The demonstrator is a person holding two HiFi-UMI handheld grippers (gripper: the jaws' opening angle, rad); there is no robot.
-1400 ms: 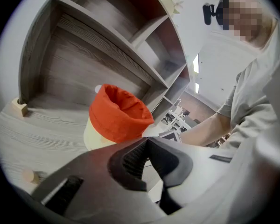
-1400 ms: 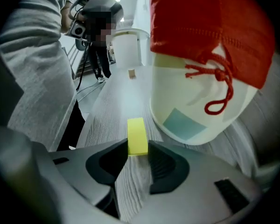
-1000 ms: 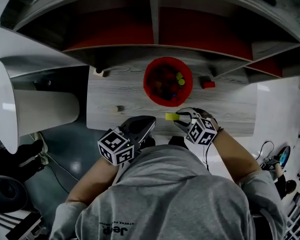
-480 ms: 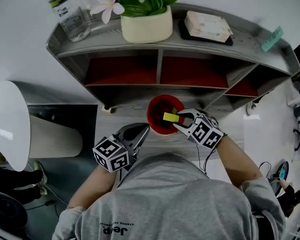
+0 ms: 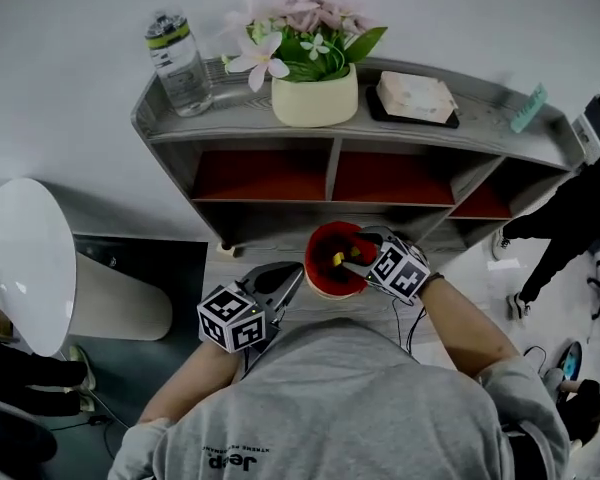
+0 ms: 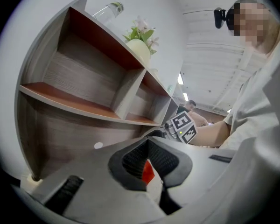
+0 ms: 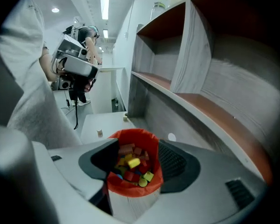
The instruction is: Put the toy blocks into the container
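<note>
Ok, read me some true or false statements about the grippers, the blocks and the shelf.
The left gripper holds a red block. True.
The right gripper is clamped on something. False: its jaws have just been opening and stand apart, empty; a yellow block lies in the red container below.
The red container holds several blocks. True.
The flower pot stands inside a shelf compartment. False: it stands on top of the shelf, beside a water bottle.
</note>
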